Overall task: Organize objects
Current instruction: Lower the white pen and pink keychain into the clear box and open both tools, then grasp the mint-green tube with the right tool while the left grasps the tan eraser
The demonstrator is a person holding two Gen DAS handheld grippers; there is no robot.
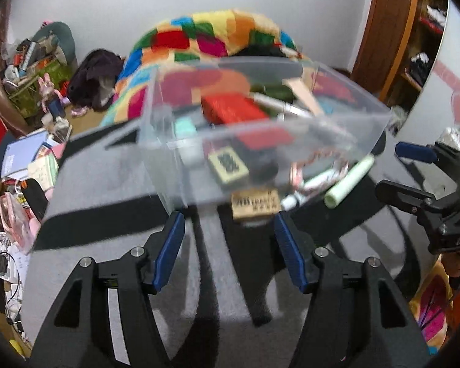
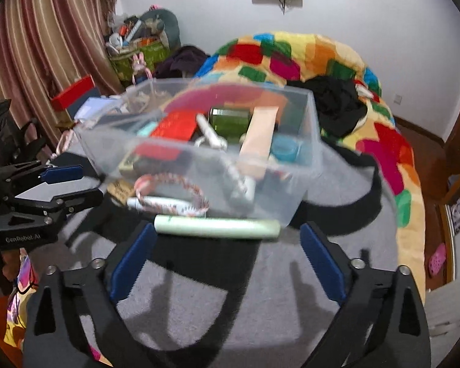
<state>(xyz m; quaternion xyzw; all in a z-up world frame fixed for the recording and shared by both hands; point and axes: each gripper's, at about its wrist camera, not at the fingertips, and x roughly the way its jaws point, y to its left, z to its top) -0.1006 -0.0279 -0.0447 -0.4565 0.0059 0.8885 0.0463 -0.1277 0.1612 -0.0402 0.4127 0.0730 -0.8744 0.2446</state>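
A clear plastic bin (image 1: 346, 128) (image 2: 312, 141) holding several small items stands on a grey and black cloth surface. Beside it on the cloth lie a pale green tube (image 1: 349, 181) (image 2: 217, 227), a white tube under a red-white braided cord (image 2: 171, 191), and a tan printed block (image 1: 256, 204). My left gripper (image 1: 228, 230) is open and empty, just short of the tan block. My right gripper (image 2: 228, 242) is open and empty, its fingers either side of the green tube's ends, slightly nearer than it. Each gripper shows in the other's view, the left (image 2: 70, 184) and the right (image 1: 411, 165).
A patchwork blanket (image 2: 383, 141) with black clothing covers the bed behind the bin. Books, a red box (image 2: 73, 90) and clutter lie at the left by striped curtains. A wooden shelf (image 1: 414, 30) stands at the right. A screen hangs on the far wall.
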